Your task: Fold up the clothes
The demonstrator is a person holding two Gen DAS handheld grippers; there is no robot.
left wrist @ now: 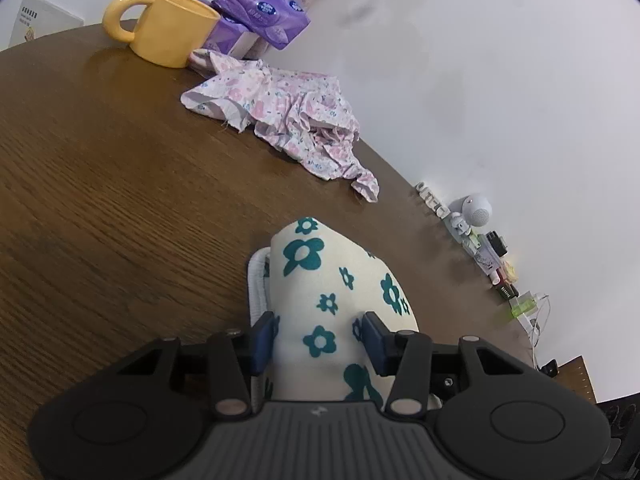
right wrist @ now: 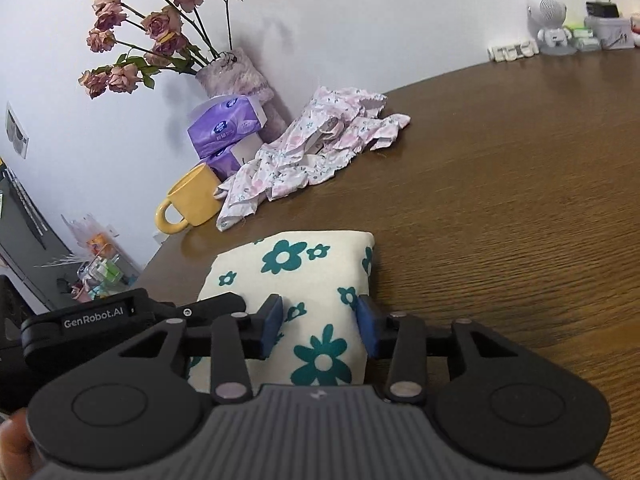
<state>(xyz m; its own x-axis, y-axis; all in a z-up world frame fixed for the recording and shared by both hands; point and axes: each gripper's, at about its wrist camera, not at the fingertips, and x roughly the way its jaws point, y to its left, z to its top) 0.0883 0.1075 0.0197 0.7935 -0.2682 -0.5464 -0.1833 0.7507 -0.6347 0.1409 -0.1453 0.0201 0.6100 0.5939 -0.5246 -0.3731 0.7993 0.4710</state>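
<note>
Clearly a lived-in home: wooden bench (right wrist: 500,200) against a white wall, with dried roses (right wrist: 132,36) in a vase, yellow mug (left wrist: 168,28), tissue packs (right wrist: 224,128), little robot figurine (right wrist: 550,24).

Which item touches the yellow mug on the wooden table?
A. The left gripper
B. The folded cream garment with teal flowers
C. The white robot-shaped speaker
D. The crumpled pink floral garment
D. In the right wrist view an edge of the crumpled pink floral garment lies against the yellow mug, while the folded cream garment sits apart, nearer the grippers.
</note>
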